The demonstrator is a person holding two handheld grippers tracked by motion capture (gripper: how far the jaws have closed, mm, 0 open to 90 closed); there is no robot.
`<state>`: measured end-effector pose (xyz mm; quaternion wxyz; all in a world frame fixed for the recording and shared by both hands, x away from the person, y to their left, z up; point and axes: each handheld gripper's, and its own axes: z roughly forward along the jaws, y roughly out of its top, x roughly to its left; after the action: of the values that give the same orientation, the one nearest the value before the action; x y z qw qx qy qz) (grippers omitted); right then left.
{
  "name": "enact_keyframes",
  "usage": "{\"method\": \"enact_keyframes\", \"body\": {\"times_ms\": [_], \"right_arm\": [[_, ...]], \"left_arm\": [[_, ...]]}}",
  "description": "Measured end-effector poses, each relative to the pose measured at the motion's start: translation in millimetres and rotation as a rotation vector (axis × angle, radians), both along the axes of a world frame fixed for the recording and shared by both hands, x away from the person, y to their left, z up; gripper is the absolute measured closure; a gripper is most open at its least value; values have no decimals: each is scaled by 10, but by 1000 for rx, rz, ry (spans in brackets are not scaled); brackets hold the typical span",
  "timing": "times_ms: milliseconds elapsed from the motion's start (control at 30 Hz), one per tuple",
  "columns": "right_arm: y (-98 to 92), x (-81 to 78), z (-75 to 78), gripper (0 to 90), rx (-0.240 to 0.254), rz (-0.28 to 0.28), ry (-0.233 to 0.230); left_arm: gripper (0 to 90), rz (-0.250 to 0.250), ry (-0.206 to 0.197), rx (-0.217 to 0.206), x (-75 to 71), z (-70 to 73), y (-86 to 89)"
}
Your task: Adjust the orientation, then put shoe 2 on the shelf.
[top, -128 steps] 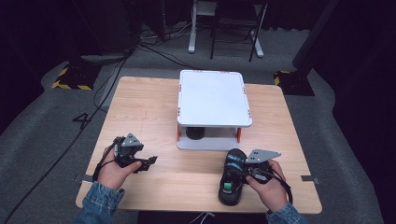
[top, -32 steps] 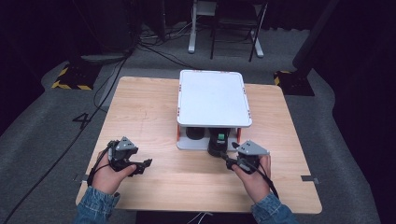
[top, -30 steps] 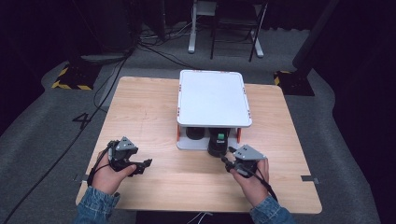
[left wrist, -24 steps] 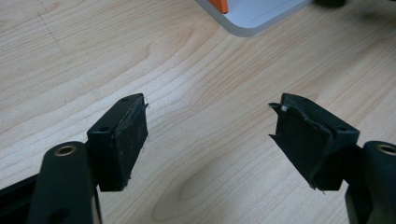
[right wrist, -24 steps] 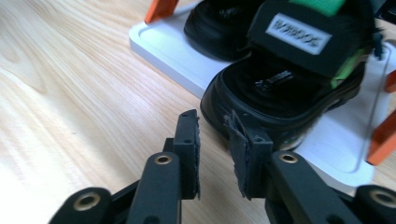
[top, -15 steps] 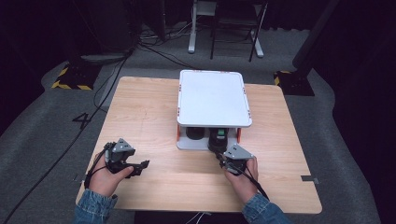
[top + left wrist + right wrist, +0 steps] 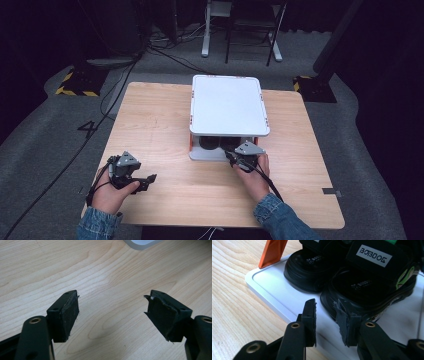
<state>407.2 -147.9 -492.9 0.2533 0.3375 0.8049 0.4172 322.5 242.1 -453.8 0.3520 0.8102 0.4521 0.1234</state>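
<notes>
Right gripper view: black strapped sandals (image 7: 352, 282) with white lettering on the shelf; right tool (image 7: 327, 315) released, jaws just widening, nothing between.

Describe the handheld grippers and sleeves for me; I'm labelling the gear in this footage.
Both the left gripper and the right gripper are black, each topped by a grey three-cornered plate, and a black cable trails from each. The jaws are flat black bars with brass-coloured rivets, tipped with rectangular black pads; the pad edges look frayed. The person wears blue denim sleeves.
</notes>
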Motion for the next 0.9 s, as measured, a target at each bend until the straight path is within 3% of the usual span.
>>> {"method": "enact_keyframes", "body": {"times_ms": [67, 167, 300, 400, 467, 567, 700, 900], "right_arm": [[0, 1, 1, 686, -4, 5, -1], [-13, -19, 21, 584, 12, 8, 16], [-61, -147, 129, 523, 34, 60, 7], [-148, -310, 310, 499, 55, 88, -23], [-247, -416, 468, 489, 97, 103, -31], [-409, -523, 636, 476, 127, 93, -40], [-656, -598, 759, 460, 120, 61, -16], [-1033, -631, 872, 415, 111, -35, 17]], "left_arm": [[259, 5, 5, -2, -5, -5, 15], [259, 1, 0, 0, 0, 0, 18], [259, -5, 0, -1, 14, 6, 3], [259, -7, -3, 0, 31, 15, -2], [259, -9, -4, -8, 38, 19, -14], [259, -13, -5, -6, 48, 23, -30], [259, -18, -5, -5, 51, 28, -38], [258, -1, -5, 4, 54, 31, 0]]}}
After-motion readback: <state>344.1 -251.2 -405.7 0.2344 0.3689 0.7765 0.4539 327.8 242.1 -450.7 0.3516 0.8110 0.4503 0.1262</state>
